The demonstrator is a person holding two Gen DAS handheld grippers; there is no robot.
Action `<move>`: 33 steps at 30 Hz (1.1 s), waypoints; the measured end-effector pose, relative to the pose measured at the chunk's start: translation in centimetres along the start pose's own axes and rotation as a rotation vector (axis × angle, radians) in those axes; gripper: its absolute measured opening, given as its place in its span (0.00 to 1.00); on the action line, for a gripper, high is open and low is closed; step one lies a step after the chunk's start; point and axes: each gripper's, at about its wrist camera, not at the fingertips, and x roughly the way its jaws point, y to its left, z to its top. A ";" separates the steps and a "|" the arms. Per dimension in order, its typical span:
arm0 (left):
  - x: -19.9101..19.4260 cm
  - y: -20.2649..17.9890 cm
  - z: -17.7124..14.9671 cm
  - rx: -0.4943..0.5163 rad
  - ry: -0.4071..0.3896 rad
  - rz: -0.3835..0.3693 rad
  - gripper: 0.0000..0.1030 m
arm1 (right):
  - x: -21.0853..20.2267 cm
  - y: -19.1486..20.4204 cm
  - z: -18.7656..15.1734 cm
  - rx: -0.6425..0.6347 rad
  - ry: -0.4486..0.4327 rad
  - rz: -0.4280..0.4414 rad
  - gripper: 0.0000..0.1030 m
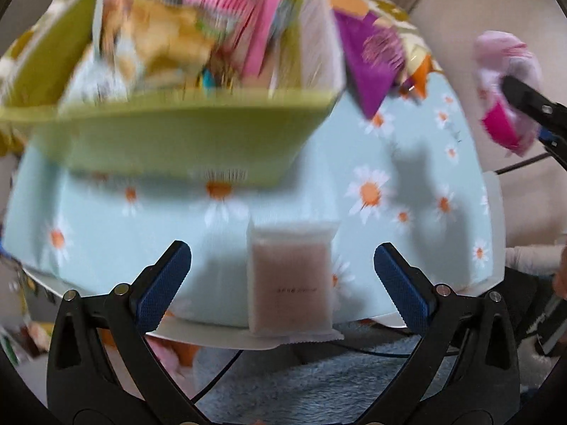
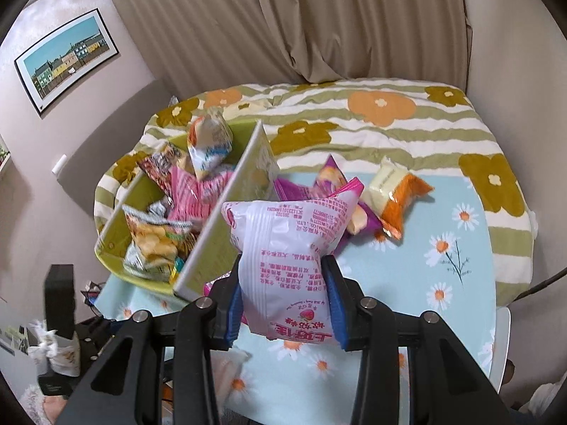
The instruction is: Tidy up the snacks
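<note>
Right now the left gripper [image 1: 282,276] has its two blue fingers spread wide, and nothing is held between them. A small pale packet [image 1: 291,279] lies flat in the gap between those fingers, a bit closer to the right one, and it touches neither. It sits at the near edge of the table, on a light blue cloth with daisies [image 1: 418,177]. Past the fingertips and a little to the left is the green box [image 1: 177,141], full of snack bags; it looks blurry in the left wrist view. Just right of the box lies a purple bag [image 1: 368,71].

The right gripper [image 2: 283,290] is squeezing a big white and pink snack bag [image 2: 287,248]. Both blue fingers press on its lower part, and the puffy top sticks up above them. The bag has a strawberry picture near the bottom. It is up off the table. Beyond these fingers and to the left is the green box [image 2: 117,191], with a tall white wall on its right side. Straight ahead, behind the held bag, is the purple bag [image 2: 329,177]. A bit to the right of that lies an orange and cream bag [image 2: 397,191]. Farther back are a flowery striped blanket [image 2: 372,120] and tan curtains [image 2: 319,21].
</note>
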 end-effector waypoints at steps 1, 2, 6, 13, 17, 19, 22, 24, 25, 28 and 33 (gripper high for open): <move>0.9 0.0 -0.4 -0.013 0.017 0.003 1.00 | 0.2 -0.2 -0.3 -0.001 0.007 0.002 0.37; 1.5 0.0 -0.7 -0.020 0.028 0.005 1.00 | 0.4 -0.6 -0.7 -0.003 0.019 0.003 0.36; 3.3 -1.1 -1.8 -0.004 0.048 0.062 1.00 | 1.1 -1.8 -1.8 -0.011 0.052 0.007 0.36; 6.1 -2.4 -2.8 0.042 0.091 0.163 0.93 | 1.9 -3.1 -2.9 -0.019 0.086 0.020 0.37; 6.5 -3.0 -3.4 0.066 0.091 0.183 0.72 | 1.9 -3.4 -3.4 -0.023 0.097 0.030 0.37; 6.1 -3.3 -3.5 0.078 0.075 0.170 0.59 | 1.8 -3.5 -3.6 -0.021 0.099 0.035 0.37; 6.0 -3.4 -3.7 0.081 0.068 0.160 0.58 | 1.7 -3.6 -3.8 -0.015 0.101 0.038 0.37; 5.5 -3.1 -3.6 0.064 0.055 0.133 0.58 | 1.7 -3.6 -3.9 -0.015 0.099 0.041 0.37; 5.0 -2.9 -3.6 0.057 0.041 0.121 0.58 | 1.6 -3.6 -4.0 -0.016 0.097 0.041 0.37; 3.1 -3.4 -3.6 0.064 -0.018 0.106 0.58 | 1.1 -3.4 -3.8 -0.021 0.079 0.042 0.37; -1.8 -4.5 -2.8 0.079 -0.116 0.069 0.58 | -0.3 -2.8 -3.1 -0.032 0.045 0.046 0.37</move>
